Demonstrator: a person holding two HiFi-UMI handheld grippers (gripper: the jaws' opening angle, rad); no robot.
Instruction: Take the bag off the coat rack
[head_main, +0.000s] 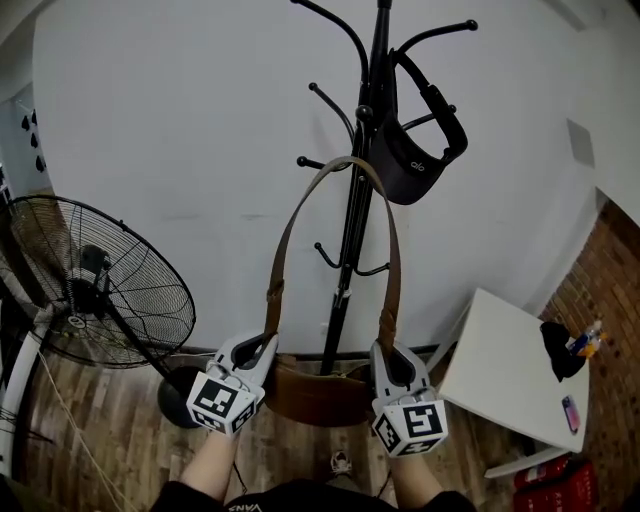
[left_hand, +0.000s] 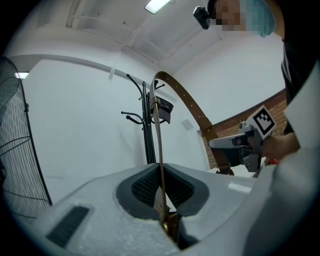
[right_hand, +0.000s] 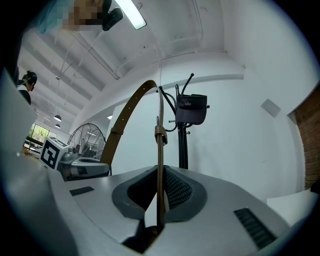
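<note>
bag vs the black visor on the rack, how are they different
The bag is brown; the visor is black. The visor hangs high on the rack; the bag is low, held by its strap, which is pinched in the left gripper and the right gripper. Both are in front of the white wall.

A black pedestal fan (head_main: 95, 290) stands left of the left gripper (head_main: 262, 343), and a white table (head_main: 500, 375) bearing a dark cloth (head_main: 560, 350) and phone (head_main: 571, 412) right of the right gripper (head_main: 388, 352).
</note>
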